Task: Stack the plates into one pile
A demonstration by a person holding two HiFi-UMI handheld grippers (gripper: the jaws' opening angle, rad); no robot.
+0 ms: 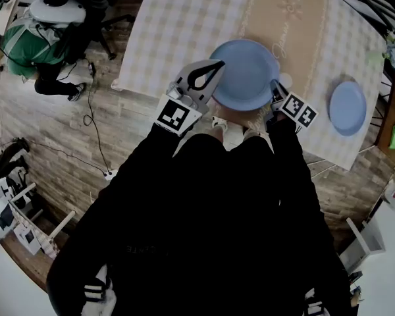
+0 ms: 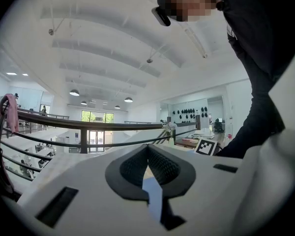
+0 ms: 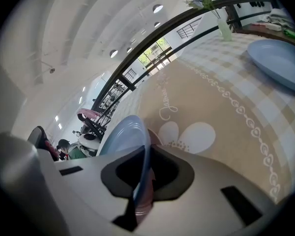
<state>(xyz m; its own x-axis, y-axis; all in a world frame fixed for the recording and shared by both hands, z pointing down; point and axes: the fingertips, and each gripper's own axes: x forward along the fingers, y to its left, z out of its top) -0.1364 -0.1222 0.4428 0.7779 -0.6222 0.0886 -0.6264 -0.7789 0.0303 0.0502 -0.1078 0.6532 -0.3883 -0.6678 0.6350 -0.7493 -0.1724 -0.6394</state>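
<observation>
A large blue plate hangs over the near edge of the table. My right gripper is shut on its right rim. In the right gripper view the plate runs edge-on between the black pads. My left gripper is at the plate's left rim with its fingertips together. In the left gripper view that gripper points up at the ceiling, with a thin blue sliver low in the gap. I cannot tell whether it touches the plate. A smaller blue plate lies flat at the table's right.
The table has a checked cloth with a beige runner down the middle. A vase of flowers stands at the far right corner. A person in green is on the wooden floor at the left, beside cables.
</observation>
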